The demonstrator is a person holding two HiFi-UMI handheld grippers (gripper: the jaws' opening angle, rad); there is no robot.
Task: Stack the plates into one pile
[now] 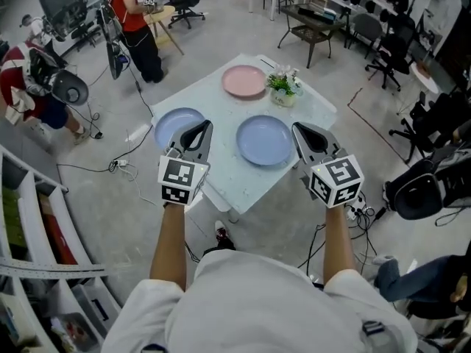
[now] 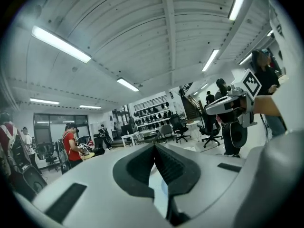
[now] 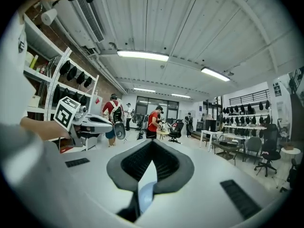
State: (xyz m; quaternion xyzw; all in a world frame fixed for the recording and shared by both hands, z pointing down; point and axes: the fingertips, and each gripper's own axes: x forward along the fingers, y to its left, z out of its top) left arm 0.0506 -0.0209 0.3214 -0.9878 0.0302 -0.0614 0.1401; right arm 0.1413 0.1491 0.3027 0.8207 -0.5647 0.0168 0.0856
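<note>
Three plates lie apart on a white table (image 1: pixel 221 175) in the head view. A pink plate (image 1: pixel 244 81) sits at the far side, a blue plate (image 1: pixel 265 140) in the middle, and another blue plate (image 1: pixel 176 126) at the left edge. My left gripper (image 1: pixel 199 132) hovers over the near left part of the table, shut and empty, just right of the left blue plate. My right gripper (image 1: pixel 304 133) hangs just right of the middle blue plate, shut and empty. Both gripper views look level across the room; the right gripper's jaw tips (image 3: pixel 151 161) meet, as do the left's (image 2: pixel 154 149).
A small pot of white flowers (image 1: pixel 284 87) stands on the table right of the pink plate. Cables (image 1: pixel 118 164) trail on the floor left of the table. Office chairs (image 1: pixel 386 57), a dark table (image 1: pixel 307 29) and people (image 1: pixel 136 20) stand further off. Shelving (image 1: pixel 44 256) runs along my left.
</note>
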